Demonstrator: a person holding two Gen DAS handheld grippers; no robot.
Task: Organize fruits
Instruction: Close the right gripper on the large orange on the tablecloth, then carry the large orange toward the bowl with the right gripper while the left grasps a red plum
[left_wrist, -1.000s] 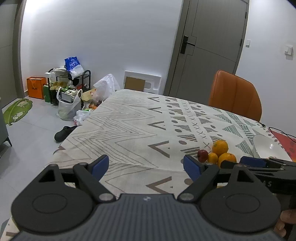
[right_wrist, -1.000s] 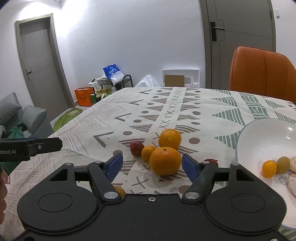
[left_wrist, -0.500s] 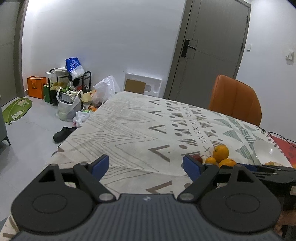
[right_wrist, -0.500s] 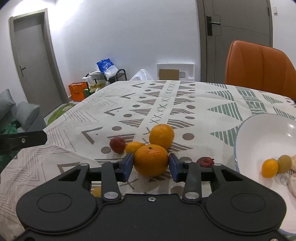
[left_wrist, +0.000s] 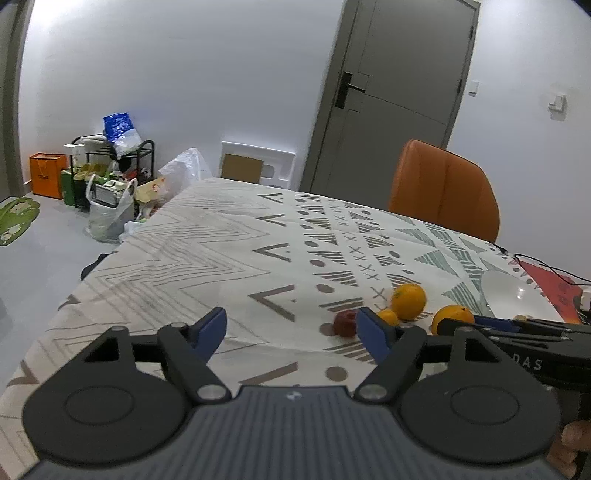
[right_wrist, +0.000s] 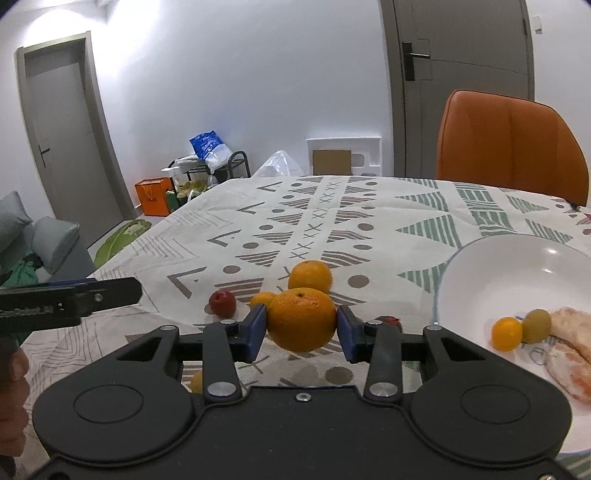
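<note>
My right gripper (right_wrist: 301, 326) is shut on a large orange (right_wrist: 301, 319) and holds it just above the patterned tablecloth; the same orange shows in the left wrist view (left_wrist: 452, 317). Behind it lie a second orange (right_wrist: 309, 275), a small orange fruit (right_wrist: 263, 299) and a small red fruit (right_wrist: 222, 303). Another red fruit (right_wrist: 388, 320) is partly hidden behind the right finger. A white bowl (right_wrist: 491, 266) at the right holds a small orange fruit (right_wrist: 506, 333), a green one (right_wrist: 536, 325) and peeled pieces. My left gripper (left_wrist: 291, 330) is open and empty over the cloth.
An orange chair (right_wrist: 511, 147) stands at the table's far side. A small yellow-orange fruit (right_wrist: 197, 382) lies under my right gripper. A red item with a black cable (left_wrist: 550, 284) lies beyond the bowl. The table's left edge drops to the floor (left_wrist: 44, 266).
My right gripper closed on the large orange and lifted it slightly. The left gripper rose and stayed open.
</note>
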